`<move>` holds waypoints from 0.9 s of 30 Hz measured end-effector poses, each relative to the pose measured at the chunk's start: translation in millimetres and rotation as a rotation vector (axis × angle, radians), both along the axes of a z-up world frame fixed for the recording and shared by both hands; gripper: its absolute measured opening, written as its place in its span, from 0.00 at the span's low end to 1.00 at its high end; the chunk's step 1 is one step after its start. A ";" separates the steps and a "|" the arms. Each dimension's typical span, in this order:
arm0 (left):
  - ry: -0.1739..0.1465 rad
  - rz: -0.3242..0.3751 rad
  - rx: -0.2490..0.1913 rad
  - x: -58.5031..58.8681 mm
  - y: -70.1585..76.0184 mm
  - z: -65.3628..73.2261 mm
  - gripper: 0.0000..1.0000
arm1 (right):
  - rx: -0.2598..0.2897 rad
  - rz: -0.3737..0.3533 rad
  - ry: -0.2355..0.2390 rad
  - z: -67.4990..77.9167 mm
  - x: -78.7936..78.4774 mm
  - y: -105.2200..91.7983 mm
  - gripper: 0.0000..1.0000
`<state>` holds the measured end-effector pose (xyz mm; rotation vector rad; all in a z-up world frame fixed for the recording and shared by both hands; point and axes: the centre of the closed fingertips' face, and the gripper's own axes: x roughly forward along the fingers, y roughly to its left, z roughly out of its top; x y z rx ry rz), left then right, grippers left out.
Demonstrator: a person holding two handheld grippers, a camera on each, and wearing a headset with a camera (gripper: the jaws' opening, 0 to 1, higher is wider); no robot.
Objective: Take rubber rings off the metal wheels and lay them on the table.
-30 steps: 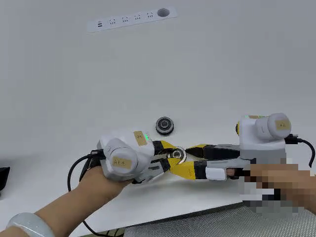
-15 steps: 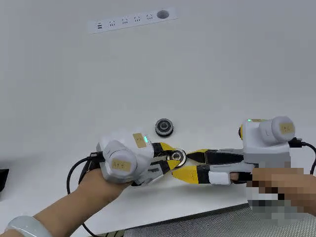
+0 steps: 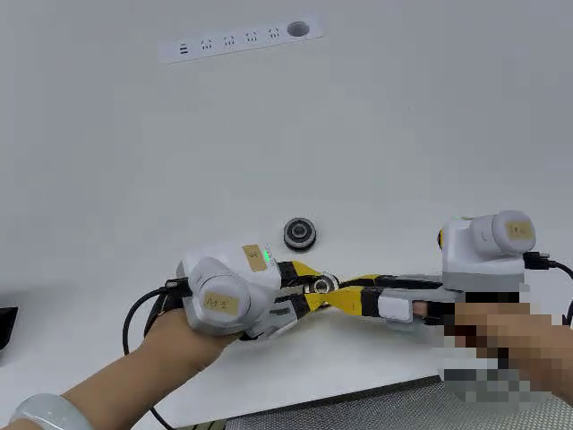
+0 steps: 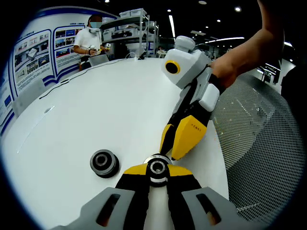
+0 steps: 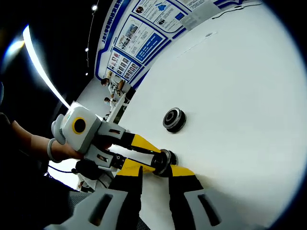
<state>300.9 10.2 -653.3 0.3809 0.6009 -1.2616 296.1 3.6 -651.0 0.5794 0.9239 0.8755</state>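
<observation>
My left gripper (image 3: 309,288) reaches right, just above the table (image 3: 376,161), its jaws clamped on a metal wheel (image 4: 157,167). My right gripper (image 3: 338,292) meets it from the opposite side, jaws nearly together at the wheel's rim; I cannot tell whether they grip the rubber ring. A second wheel (image 3: 299,233) lies near, behind them, and a power strip (image 3: 240,38) well beyond.

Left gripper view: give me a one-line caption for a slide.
Left gripper clamps a metal wheel while the right gripper pinches its edge; a second wheel lies on the white table.
</observation>
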 end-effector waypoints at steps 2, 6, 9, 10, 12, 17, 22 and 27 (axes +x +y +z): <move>0.000 0.001 0.000 0.0 0.1 -0.1 0.13 | -0.008 -0.007 0.003 -2.1 1.1 -1.0 0.17; 0.000 0.003 -0.001 0.0 0.4 -0.4 0.13 | -0.028 -0.022 0.010 -5.6 2.7 -3.3 0.10; -0.001 0.002 -0.001 -0.2 0.5 -0.5 0.13 | -0.056 -0.034 0.010 -9.6 4.3 -5.9 0.04; -0.001 0.001 -0.001 -0.3 0.5 -0.5 0.13 | -0.060 -0.032 0.003 -10.2 4.8 -6.3 0.03; -0.002 0.000 0.000 -0.5 0.6 0.0 0.13 | -0.051 -0.040 0.013 -9.8 4.8 -6.0 0.03; -0.003 -0.001 0.000 -0.7 0.4 0.1 0.13 | -0.064 -0.038 -0.010 -8.6 4.3 -5.8 0.02; -0.002 -0.001 0.000 -0.5 0.7 -0.5 0.13 | -0.064 -0.043 -0.016 -7.5 4.9 -5.3 0.02; -0.002 0.002 0.002 -0.5 0.6 -0.4 0.13 | -0.061 -0.042 -0.022 -5.7 5.1 -3.2 0.01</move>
